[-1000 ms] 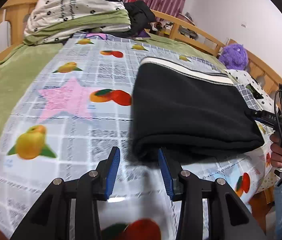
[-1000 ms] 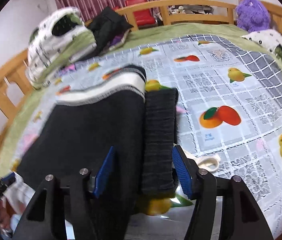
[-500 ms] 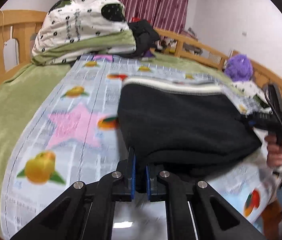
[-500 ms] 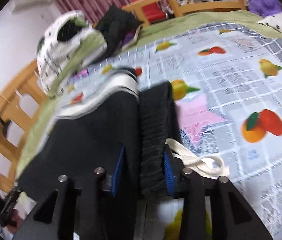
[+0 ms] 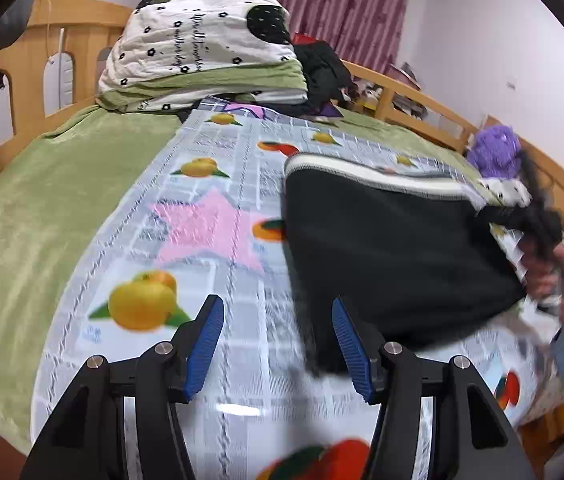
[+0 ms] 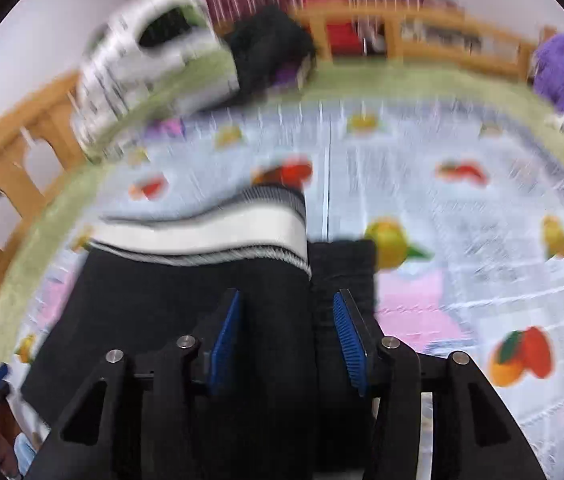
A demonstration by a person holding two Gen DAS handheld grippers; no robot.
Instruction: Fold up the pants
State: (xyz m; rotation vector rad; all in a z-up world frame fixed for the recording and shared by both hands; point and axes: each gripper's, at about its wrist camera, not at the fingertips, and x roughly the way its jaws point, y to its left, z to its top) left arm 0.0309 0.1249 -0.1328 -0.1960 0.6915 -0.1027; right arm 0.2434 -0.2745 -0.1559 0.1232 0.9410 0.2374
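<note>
A: What is closest in the left wrist view?

B: The left gripper. Its blue fingers are spreading apart, with only the fruit cloth between them. The black pants lie folded at about two o'clock. Their near corner is a blur just beside the right finger, so I cannot tell if it touches.

A: And in the other view?

B: The right gripper is opening too. The pants are between its fingers, but it is all black there. I cannot tell if the pads press the cloth. The whole picture is smeared.

A: What is cut off?

B: The right gripper at three o'clock in the left wrist view is a dark blur. The hand under it is cut by the edge.

A: Where is free room?

B: At ten o'clock, over the pink star and the green blanket. Far off, the bedding pile and the wooden rail close it in.
</note>
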